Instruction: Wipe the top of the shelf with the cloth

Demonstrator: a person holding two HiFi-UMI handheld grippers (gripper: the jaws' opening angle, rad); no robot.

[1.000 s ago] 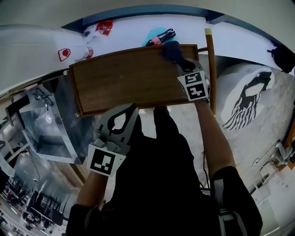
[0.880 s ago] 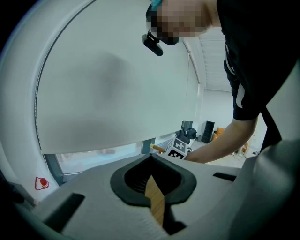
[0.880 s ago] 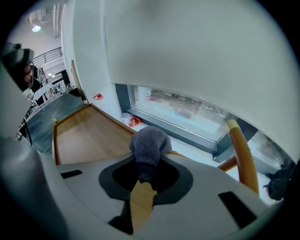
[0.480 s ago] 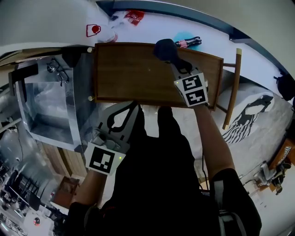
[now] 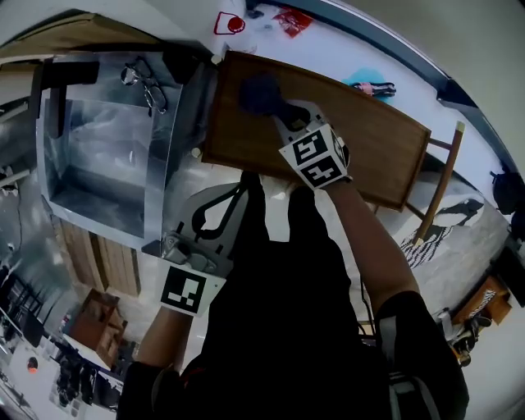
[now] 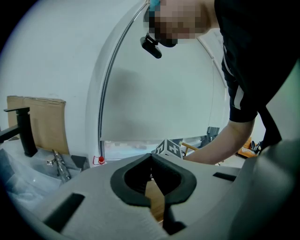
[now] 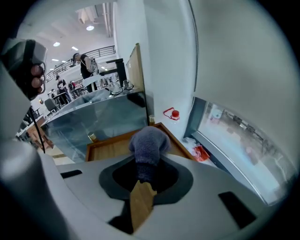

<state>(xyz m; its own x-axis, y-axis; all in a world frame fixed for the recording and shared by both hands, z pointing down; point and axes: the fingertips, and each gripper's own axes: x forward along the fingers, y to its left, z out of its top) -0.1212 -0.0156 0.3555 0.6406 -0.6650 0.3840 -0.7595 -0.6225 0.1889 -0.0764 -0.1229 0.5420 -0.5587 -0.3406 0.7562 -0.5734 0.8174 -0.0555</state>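
right tongs (image 5: 277, 116) are pinching the dark blue cloth (image 5: 257, 92). the cloth sits bunched on the wooden shelf top (image 5: 373, 143), at the end just beside the steel sink (image 5: 98, 176) and near the far edge. left tongs (image 5: 230, 201) are pressed together with nothing in them, held off the shelf in front of the person's torso.

a film-wrapped steel sink (image 5: 90, 189) with a chrome tap (image 5: 142, 79), a red packet (image 5: 293, 20) on the white ledge.
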